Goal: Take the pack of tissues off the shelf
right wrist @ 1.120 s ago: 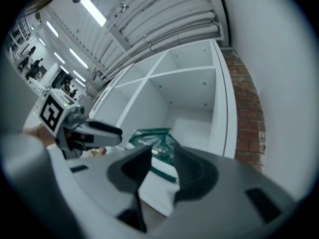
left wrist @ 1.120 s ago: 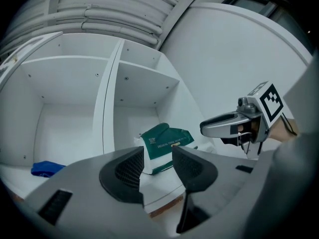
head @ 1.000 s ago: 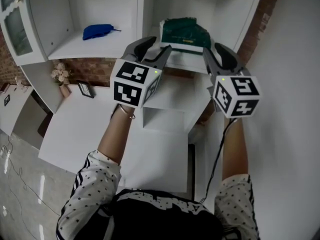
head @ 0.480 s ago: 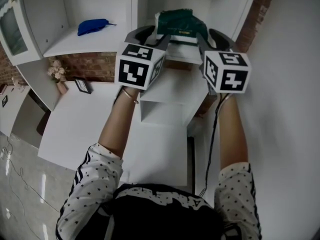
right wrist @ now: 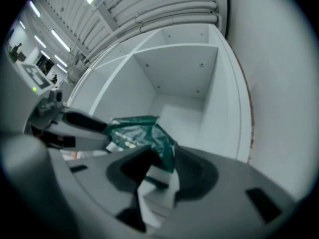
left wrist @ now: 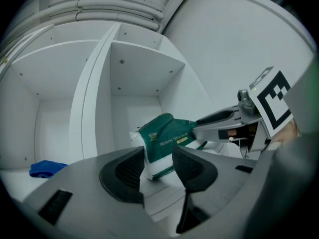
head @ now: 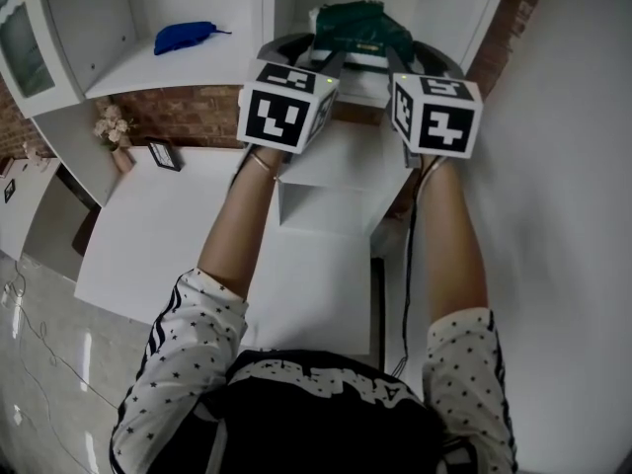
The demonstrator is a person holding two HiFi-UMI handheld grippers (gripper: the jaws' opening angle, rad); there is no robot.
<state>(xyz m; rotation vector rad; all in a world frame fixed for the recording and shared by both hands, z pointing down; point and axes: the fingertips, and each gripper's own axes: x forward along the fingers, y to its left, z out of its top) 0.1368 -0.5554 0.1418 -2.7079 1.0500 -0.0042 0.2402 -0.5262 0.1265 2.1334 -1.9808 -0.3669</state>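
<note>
The green and white pack of tissues (head: 357,30) lies on the white shelf (head: 365,89) in the right compartment. My left gripper (head: 324,63) reaches in at its left end and my right gripper (head: 399,63) at its right end, one on each side. In the left gripper view the jaws (left wrist: 155,169) stand open, with the pack's white corner (left wrist: 158,163) showing in the gap. In the right gripper view the jaws (right wrist: 162,176) stand wide, and the pack's end (right wrist: 149,136) hangs down between them. No pad is seen pressing on it.
A blue cloth (head: 188,36) lies in the left compartment, past the upright divider (head: 269,8). Below the shelf stands a white cabinet top (head: 178,235) with a small picture frame (head: 164,153) and a flower vase (head: 114,131). A white wall (head: 563,215) runs close on the right.
Both grippers have moved forward and up to the shelf and drawn closer together. They now flank the tissue pack. The pack has not moved.
</note>
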